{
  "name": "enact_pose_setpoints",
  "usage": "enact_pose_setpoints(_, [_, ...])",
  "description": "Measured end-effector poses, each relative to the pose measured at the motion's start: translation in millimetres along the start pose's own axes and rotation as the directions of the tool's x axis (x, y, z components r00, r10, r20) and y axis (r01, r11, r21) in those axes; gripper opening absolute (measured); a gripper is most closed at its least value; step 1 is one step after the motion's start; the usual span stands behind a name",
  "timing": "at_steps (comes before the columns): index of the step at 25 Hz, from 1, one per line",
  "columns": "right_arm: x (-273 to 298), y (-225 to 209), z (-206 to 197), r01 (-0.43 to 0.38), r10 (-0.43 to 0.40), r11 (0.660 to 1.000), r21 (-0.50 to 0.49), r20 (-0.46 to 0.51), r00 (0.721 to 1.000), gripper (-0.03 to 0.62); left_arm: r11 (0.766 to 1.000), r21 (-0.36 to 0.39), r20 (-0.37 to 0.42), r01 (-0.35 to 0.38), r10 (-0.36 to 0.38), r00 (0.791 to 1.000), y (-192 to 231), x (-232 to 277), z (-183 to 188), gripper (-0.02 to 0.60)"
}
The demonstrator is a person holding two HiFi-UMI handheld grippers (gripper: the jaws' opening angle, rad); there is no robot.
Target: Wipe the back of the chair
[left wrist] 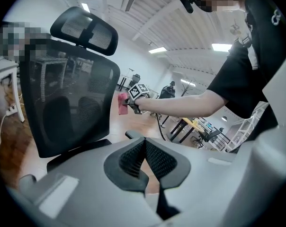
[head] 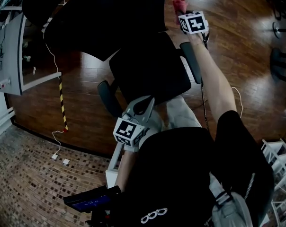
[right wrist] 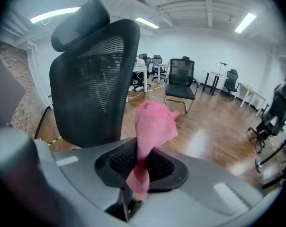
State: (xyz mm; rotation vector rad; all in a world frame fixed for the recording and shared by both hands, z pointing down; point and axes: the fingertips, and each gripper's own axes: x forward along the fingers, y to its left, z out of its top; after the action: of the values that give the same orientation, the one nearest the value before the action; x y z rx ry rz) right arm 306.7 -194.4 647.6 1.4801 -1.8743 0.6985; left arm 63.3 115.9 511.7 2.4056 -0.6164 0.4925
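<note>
The black mesh office chair stands in front of me, its seat (head: 147, 74) below and its backrest (head: 100, 18) beyond. In the gripper views the backrest (left wrist: 67, 103) (right wrist: 93, 79) is upright with the headrest (left wrist: 86, 30) (right wrist: 81, 20) on top. My right gripper (head: 181, 8) (right wrist: 142, 164) is shut on a pink cloth (head: 179, 4) (right wrist: 152, 124), held just right of the backrest's edge and apart from it. From the left gripper view, the cloth (left wrist: 122, 103) hangs beside that edge. My left gripper (head: 144, 104) (left wrist: 144, 148) is shut and empty, at the seat's near edge.
A grey desk (head: 10, 56) stands at the left, with a white cable and a yellow-black striped strip (head: 62, 103) running down the wooden floor. A white rack (head: 278, 164) is at the lower right. Other office chairs (right wrist: 181, 82) and tables stand farther back.
</note>
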Motion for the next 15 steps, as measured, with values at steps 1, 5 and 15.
enact_pose_setpoints(1, [4,6,-1,-0.013,0.013,1.0,-0.008,0.0,1.0,0.049,1.0,-0.003,-0.001,0.0,0.0,1.0,-1,-1,-2,-0.011])
enact_pose_setpoints(5, [19,47,7,-0.076,0.076,0.995,-0.071,0.003,0.997,0.049,0.999,-0.025,0.001,-0.027,0.027,1.0,2,-14,-11,-0.011])
enact_pose_setpoints(15, [35,168,32,-0.166,0.171,0.964,-0.205,0.006,0.985,0.049,0.99,-0.082,0.044,-0.117,0.121,0.992,32,-72,-33,-0.011])
